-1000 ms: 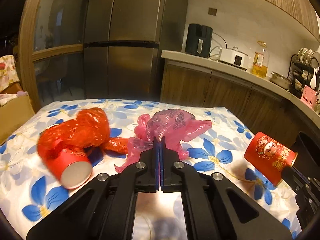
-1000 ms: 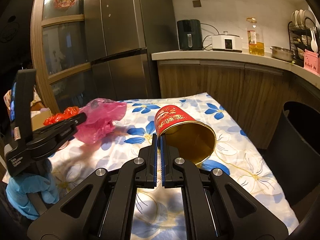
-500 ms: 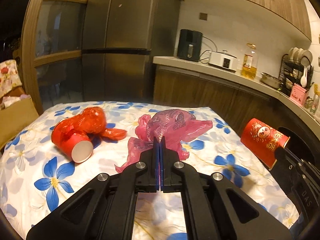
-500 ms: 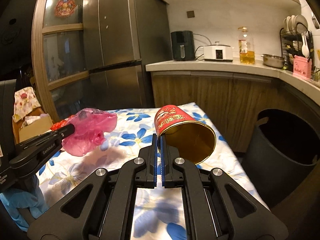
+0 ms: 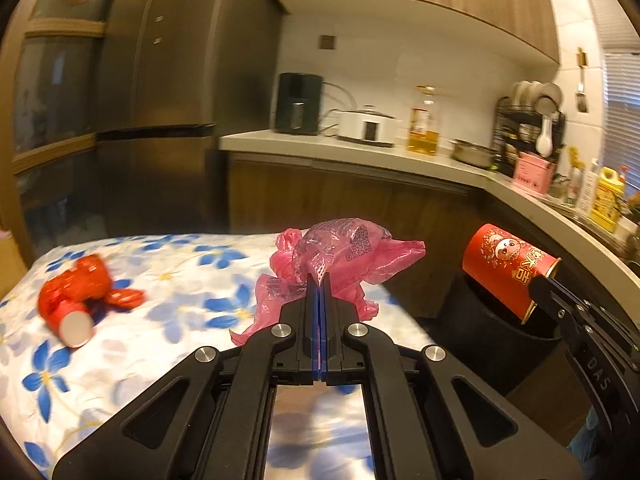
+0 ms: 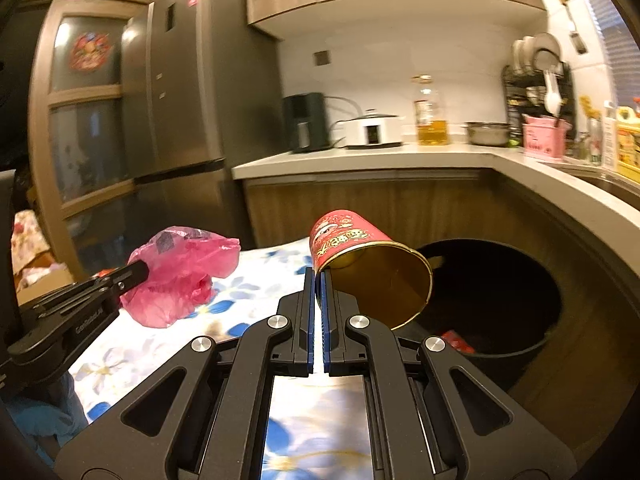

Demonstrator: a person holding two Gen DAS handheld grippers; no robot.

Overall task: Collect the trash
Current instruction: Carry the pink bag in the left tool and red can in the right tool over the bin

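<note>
Two loads in carry: left gripper (image 5: pixel 319 280) pinches pink bag (image 5: pixel 340 256), right gripper (image 6: pixel 319 280) pinches cup (image 6: pixel 368 264) rim; next, release both over bin (image 6: pixel 520 320).

The left tool (image 5: pixel 319 280) points slightly downward, its jaws pressed together on a pink plastic bag (image 5: pixel 344 256). The right tool (image 6: pixel 319 276) sits to its right, tilted slightly down too, jaws clamped on the rim of a red paper cup (image 6: pixel 352 240). A blue-gloved hand (image 6: pixel 44 416) shows at near left.
</note>
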